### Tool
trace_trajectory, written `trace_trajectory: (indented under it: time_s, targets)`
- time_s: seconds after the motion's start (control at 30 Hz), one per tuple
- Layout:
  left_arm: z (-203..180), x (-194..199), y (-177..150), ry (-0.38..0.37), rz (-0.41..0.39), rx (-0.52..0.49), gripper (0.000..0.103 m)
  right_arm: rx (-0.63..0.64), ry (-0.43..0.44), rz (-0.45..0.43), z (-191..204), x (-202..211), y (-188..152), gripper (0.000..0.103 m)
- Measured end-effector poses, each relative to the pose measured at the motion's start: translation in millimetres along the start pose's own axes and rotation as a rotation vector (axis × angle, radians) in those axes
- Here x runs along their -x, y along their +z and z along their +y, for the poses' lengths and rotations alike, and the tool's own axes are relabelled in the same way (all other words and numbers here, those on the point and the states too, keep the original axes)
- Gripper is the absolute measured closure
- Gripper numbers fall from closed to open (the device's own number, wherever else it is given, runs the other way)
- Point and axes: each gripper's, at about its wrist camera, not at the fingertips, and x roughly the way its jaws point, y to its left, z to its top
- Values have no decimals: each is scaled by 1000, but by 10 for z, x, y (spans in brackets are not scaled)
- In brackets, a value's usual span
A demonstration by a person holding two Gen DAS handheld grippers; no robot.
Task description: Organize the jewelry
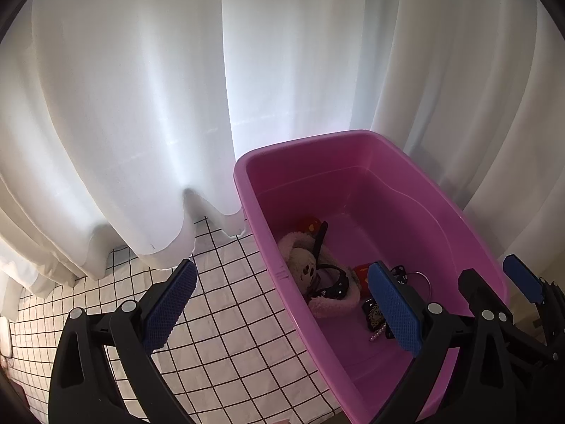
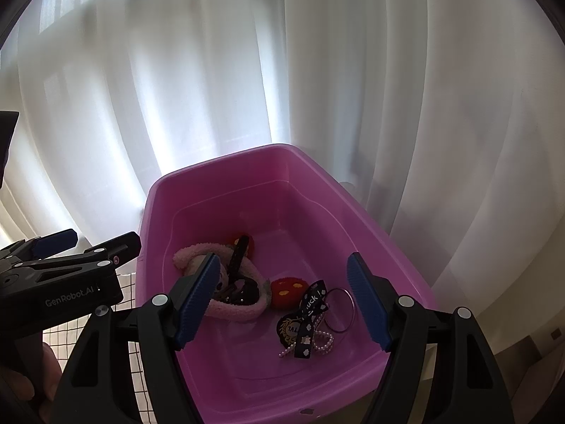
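Pink tub (image 2: 370,222), fuzzy headband (image 2: 243,312), metal ring (image 2: 348,295), pearls (image 2: 326,344)

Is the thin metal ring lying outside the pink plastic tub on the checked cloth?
No, the thin metal ring lies on the floor of the pink plastic tub, beside a black printed ribbon.

left gripper (image 1: 282,304): jaws wide apart, nothing between pads, angled downward | right gripper (image 2: 282,300): jaws wide apart, nothing gripped, angled downward
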Motion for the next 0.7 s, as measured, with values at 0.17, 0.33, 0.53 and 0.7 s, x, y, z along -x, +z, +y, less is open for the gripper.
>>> trace_trajectory:
  time_s: [0.17,0.33,0.53,0.7]
  targets:
    - [-3,10,-3,17,-5,1,7,1,1,-1,7,9,0,32]
    - [-4,24,-5,17,-5,-1,7,2,2,-4,21,21,-10,32]
    - [-31,41,-1,36,-11,-10,7,2,3,-1,23,28,-30,32]
    - [-44,41,-15,28,-5,-9,7,1,1,0,20,37,-54,32]
